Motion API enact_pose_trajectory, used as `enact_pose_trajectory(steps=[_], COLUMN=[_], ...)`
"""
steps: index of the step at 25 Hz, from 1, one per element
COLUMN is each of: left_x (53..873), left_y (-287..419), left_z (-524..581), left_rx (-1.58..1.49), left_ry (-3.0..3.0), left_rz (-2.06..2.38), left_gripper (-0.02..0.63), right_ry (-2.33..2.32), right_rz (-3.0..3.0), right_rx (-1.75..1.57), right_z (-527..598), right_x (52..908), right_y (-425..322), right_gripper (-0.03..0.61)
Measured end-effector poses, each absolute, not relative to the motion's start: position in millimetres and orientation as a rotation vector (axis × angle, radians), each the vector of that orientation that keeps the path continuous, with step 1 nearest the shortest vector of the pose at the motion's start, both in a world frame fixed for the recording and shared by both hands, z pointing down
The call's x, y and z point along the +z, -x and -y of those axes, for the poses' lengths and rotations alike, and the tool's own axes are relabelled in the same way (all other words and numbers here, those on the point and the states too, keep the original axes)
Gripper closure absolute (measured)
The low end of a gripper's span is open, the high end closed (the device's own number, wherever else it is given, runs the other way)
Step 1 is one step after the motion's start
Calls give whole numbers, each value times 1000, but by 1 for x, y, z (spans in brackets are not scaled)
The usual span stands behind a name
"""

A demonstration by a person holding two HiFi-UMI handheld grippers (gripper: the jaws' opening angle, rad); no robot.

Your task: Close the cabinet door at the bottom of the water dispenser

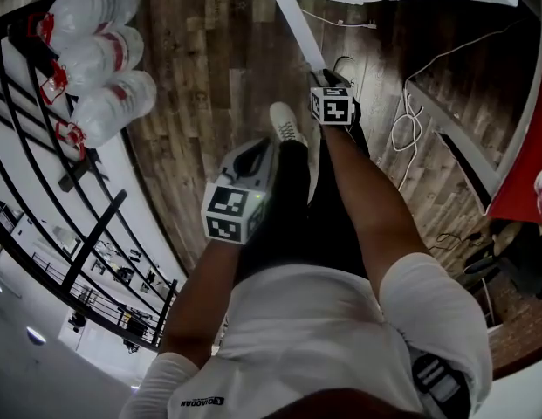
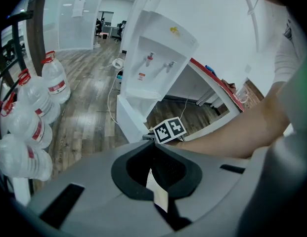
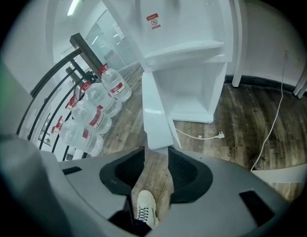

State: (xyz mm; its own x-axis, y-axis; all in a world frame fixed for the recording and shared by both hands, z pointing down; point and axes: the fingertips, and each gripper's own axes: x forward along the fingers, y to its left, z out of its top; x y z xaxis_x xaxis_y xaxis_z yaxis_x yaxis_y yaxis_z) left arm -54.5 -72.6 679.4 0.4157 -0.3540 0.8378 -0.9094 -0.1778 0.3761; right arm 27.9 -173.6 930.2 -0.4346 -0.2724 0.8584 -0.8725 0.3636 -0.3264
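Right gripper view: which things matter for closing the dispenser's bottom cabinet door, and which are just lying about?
Belongs to the job:
- water dispenser
- open cabinet door
- right tongs, open

Just lying about:
- water bottles
- white plug cable
- black railing

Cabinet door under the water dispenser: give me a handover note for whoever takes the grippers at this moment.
Left gripper: jaws slightly apart, empty.
Right gripper: jaws open, the cabinet door has its free edge just beyond their tips; contact unclear.
The door stands swung open from the water dispenser, leaving the cabinet exposed.
Done: right gripper lined up with the door.
To do: push it shut.
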Motion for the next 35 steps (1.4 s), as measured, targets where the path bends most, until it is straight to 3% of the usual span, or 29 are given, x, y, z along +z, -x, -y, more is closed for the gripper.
enact_pose_trajectory(steps=[35], left_x=[690], left_y=[35], left_z=[110], left_rx=[749], left_ry=[-1756], left_rz=[1101], left_gripper=[614], right_ry=[-1093], right_rz=[1905], right_rx=[675], right_z=[322], right_x=[930], right_y=[-147], right_gripper=[446])
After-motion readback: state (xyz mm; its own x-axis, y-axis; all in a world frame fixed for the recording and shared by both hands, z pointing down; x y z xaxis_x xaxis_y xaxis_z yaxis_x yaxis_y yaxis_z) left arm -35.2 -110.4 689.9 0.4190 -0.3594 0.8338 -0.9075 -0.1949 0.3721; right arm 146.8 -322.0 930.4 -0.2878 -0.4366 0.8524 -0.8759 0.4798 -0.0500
